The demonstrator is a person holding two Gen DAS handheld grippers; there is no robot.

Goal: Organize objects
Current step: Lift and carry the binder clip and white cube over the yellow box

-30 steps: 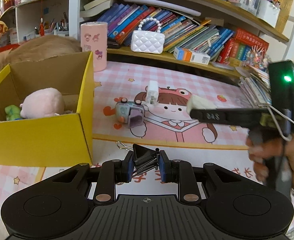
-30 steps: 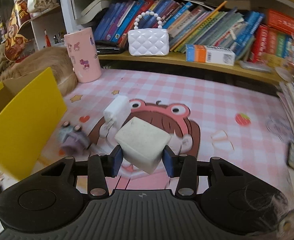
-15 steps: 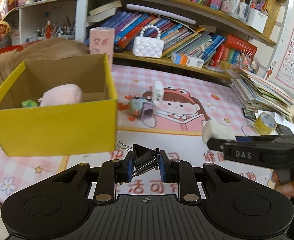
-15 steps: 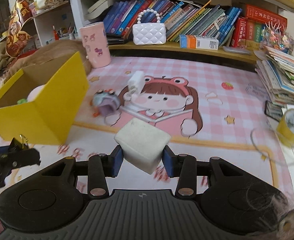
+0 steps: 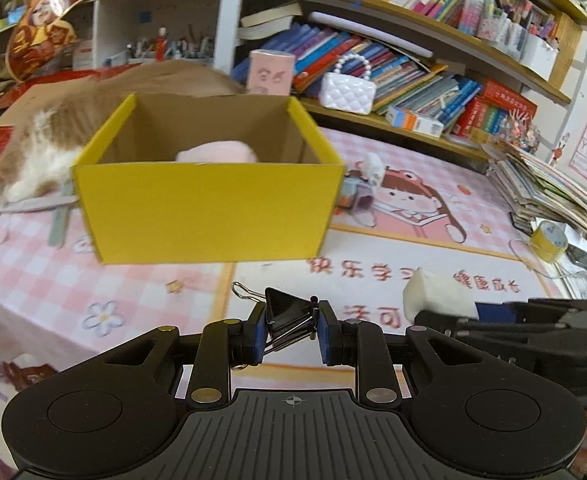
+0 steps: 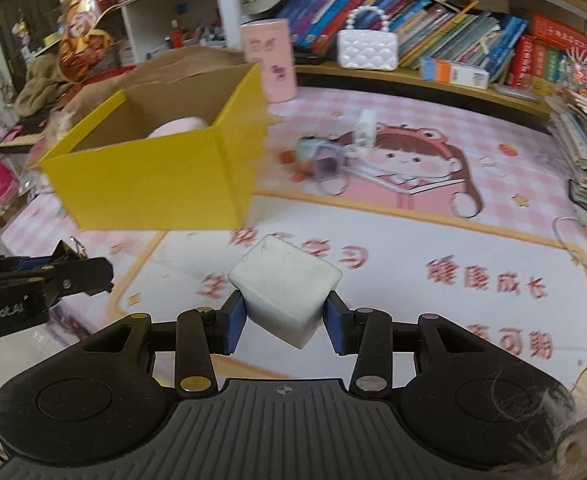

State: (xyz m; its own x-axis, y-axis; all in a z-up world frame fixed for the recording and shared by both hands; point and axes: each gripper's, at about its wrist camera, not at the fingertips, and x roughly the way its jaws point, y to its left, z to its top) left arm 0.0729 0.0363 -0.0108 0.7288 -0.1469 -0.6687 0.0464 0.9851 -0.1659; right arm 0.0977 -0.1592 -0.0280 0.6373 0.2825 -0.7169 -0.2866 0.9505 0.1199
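A: Left wrist view, item one?

B: Left gripper [image 5: 289,330], listed as clamped on a black binder clip [image 5: 287,316]; the blue pads are pressed against the clip's sides, and its wire handle is seen sticking out to the left. The clip is held in the air above a pink checked play mat [image 5: 433,240].

A: Item two?

B: A yellow cardboard box [image 5: 209,212], open at the top, set on the mat beyond the clip. A pink plush toy [image 5: 217,152] is recorded inside it. A small grey toy cube [image 5: 355,200] is noted on the mat just beside the box's right wall, with a white charger plug [image 5: 373,166] near it.

A: Anything at the right edge?

B: The right gripper [image 5: 445,308] is seen from the side, pinching a white cube [image 5: 437,294]. A roll of yellow tape [image 5: 549,240] is entered further right, near a stack of books [image 5: 549,188].

A: Right wrist view?

B: Right gripper [image 6: 285,320], closed on the white cube [image 6: 285,286]; the cube is tilted, one corner down, and is held off the mat [image 6: 413,248]. The yellow box [image 6: 153,184] is logged ahead and to the left, the pink plush [image 6: 177,126] inside it. The left gripper [image 6: 89,268] is entered at the left edge; its hold cannot be told from here. A pink cylindrical container [image 6: 271,64] is noted behind the box, a white quilted handbag [image 6: 367,50] on the shelf
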